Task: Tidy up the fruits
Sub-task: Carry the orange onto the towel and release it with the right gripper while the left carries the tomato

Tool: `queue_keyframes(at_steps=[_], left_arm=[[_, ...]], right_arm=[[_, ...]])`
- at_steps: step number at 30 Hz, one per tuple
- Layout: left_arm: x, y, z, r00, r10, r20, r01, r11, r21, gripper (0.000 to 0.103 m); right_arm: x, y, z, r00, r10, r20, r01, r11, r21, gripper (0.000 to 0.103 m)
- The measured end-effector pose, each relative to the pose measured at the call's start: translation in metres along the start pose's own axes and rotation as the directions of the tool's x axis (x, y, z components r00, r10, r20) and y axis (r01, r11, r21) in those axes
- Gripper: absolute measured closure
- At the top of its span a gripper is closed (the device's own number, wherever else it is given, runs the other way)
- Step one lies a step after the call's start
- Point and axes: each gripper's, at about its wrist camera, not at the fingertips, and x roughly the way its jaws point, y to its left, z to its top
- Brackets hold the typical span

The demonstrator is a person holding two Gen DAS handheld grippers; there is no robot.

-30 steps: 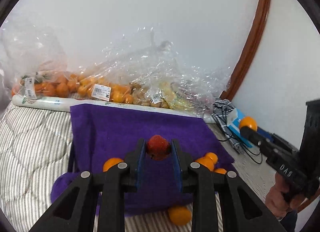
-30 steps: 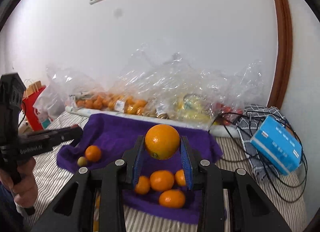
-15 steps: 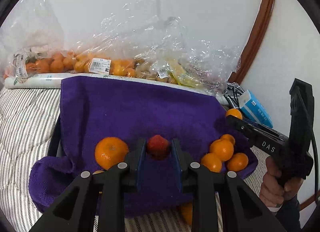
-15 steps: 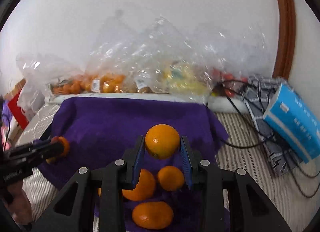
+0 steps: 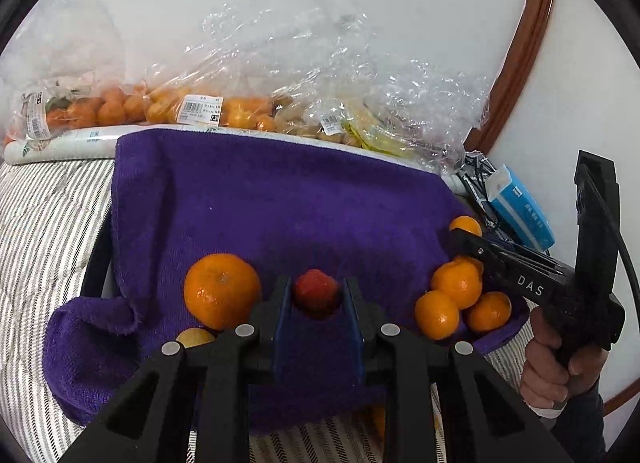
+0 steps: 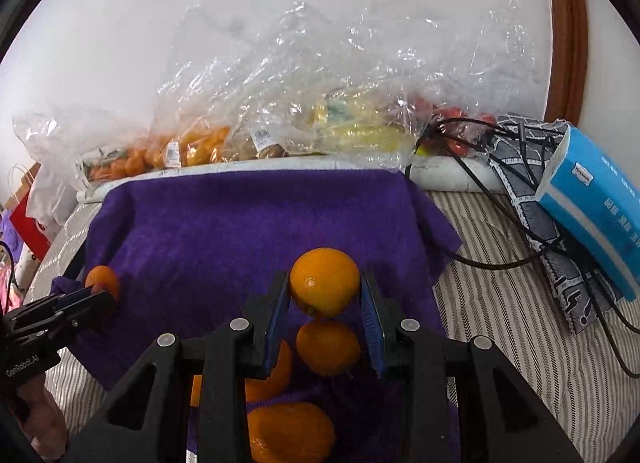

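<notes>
My left gripper (image 5: pixel 316 295) is shut on a small red fruit (image 5: pixel 316 292), held low over the purple towel (image 5: pixel 280 203). A loose orange (image 5: pixel 222 290) lies just left of it, a small yellow fruit (image 5: pixel 195 337) below that. My right gripper (image 6: pixel 325 287) is shut on an orange (image 6: pixel 325 281) above a cluster of oranges (image 6: pixel 328 347) at the towel's right front. In the left wrist view the right gripper (image 5: pixel 464 229) shows at right, over that cluster (image 5: pixel 458 297). The left gripper (image 6: pixel 96 297) shows at the left edge of the right wrist view.
Clear plastic bags of oranges and other fruit (image 5: pixel 240 111) line the wall behind the towel. A blue tissue pack (image 6: pixel 592 207), black cables (image 6: pixel 500 259) and a patterned cloth lie right of the towel. The striped bedding (image 5: pixel 44 215) surrounds it.
Both grippers have moved forward and lower over the towel, still holding their fruit. The oranges on the towel now appear closer and larger.
</notes>
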Motion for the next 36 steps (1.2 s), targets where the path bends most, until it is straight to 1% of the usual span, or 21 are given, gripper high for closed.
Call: queue_keyframes(at_steps=[9,19,22,25,27,29,31,36], left_arm=[[0.004,-0.002,-0.001,1.0,0.013,-0.021,-0.013,1.0,0.015,0.079],[0.008,-0.002,-0.002,0.999,0.027,-0.046,-0.027,1.0,0.016,0.079],[0.008,-0.002,-0.001,0.998,0.031,-0.05,-0.03,0.999,0.02,0.079],[0.009,-0.002,-0.001,0.998,0.027,-0.056,-0.026,0.999,0.02,0.078],[0.009,-0.003,-0.001,0.998,0.021,-0.059,-0.02,1.0,0.019,0.075],[0.008,-0.003,0.0,0.998,0.019,-0.058,-0.018,1.0,0.02,0.073],[0.007,-0.004,-0.001,0.998,0.018,-0.056,-0.017,1.0,0.022,0.07],[0.004,-0.006,-0.001,0.999,0.012,-0.043,-0.011,1.0,0.024,0.068]], right_arm=[[0.004,0.003,0.0,1.0,-0.018,-0.02,0.018,1.0,-0.009,0.068],[0.004,0.002,0.0,0.999,-0.031,-0.016,0.03,0.999,-0.019,0.068],[0.002,0.002,0.0,0.999,-0.03,-0.012,0.03,0.999,-0.018,0.066],[-0.001,0.0,0.0,0.999,-0.032,0.005,0.032,0.999,-0.01,0.06],[-0.003,-0.001,0.001,0.999,-0.033,0.013,0.033,0.999,-0.003,0.059],[-0.006,-0.002,0.001,0.999,-0.035,0.021,0.035,0.999,0.009,0.055],[-0.009,-0.003,0.001,0.999,-0.037,0.031,0.036,0.999,0.019,0.054],[-0.016,-0.002,0.003,0.998,-0.034,0.053,0.033,0.999,0.023,0.053]])
